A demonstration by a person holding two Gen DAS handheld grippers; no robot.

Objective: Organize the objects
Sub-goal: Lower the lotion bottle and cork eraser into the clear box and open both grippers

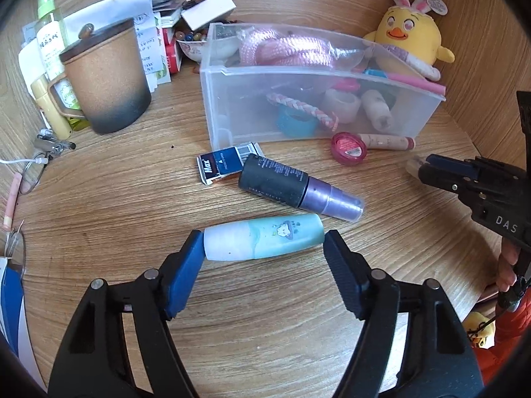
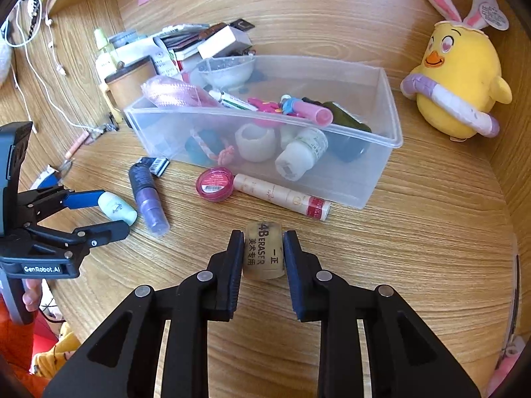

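On the wooden tabletop [image 1: 265, 315] the left gripper [image 1: 264, 248] brackets a small teal-and-white bottle [image 1: 264, 239] lying on its side. Its left pad touches the white end, and the right pad sits at the teal end — contact there is hard to make out, so whether the jaws are already clenched on the bottle cannot be told.

The right gripper [image 2: 264, 252] has its jaws clamped on a yellowed eraser [image 2: 264, 253] printed "4B ERASER", both pads flat against its sides. From the left wrist view only a pale corner of that eraser shows, past the dark fingers.

Just beyond the teal bottle lies a black-and-purple spray bottle [image 1: 298, 189], with a small blue "Max" box [image 1: 220, 162] partly under its black end. A clear plastic bin [image 2: 332, 179] stands further back. Its frosted wall blurs the contents: a pink rope, tape rolls, a white bottle and pens are only roughly readable.

Against the bin's front wall rest a round pink tin [image 2: 214, 184] and a beige tube [image 2: 282, 197]. A yellow chick plush [image 2: 454, 83] sits beside the bin. A brown lidded mug [image 1: 106, 79] stands at the left, hiding part of the paper clutter behind it — the person's hand shows only at the frame edges.
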